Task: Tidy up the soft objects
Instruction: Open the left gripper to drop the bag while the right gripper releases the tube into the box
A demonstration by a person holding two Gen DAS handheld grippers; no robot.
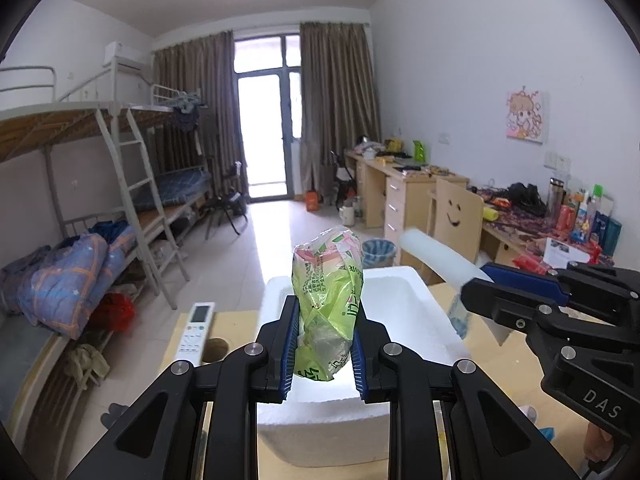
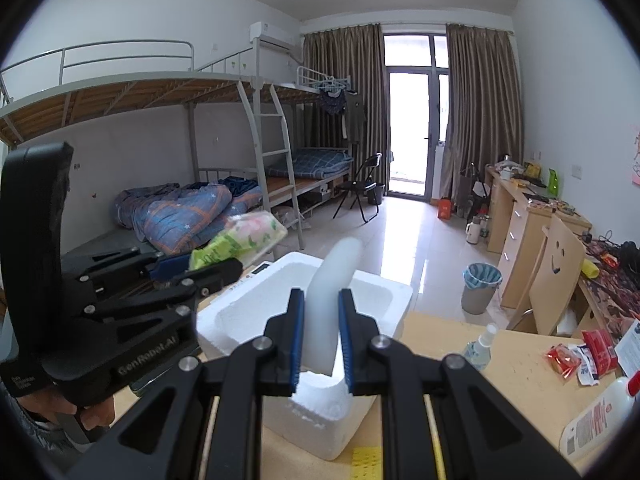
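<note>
We see a green and pink plastic pack standing upright, pinched between the fingers of the left gripper, and a white foam strip clamped between the fingers of the right gripper, its free end curving up and away. Both soft things hang just above a white foam box that sits on the counter right ahead of the fingers. To the left of the left fingers a white remote control lies on the counter. To the right of the right fingers stand a small spray bottle and, farther out, red snack wrappers.
</note>
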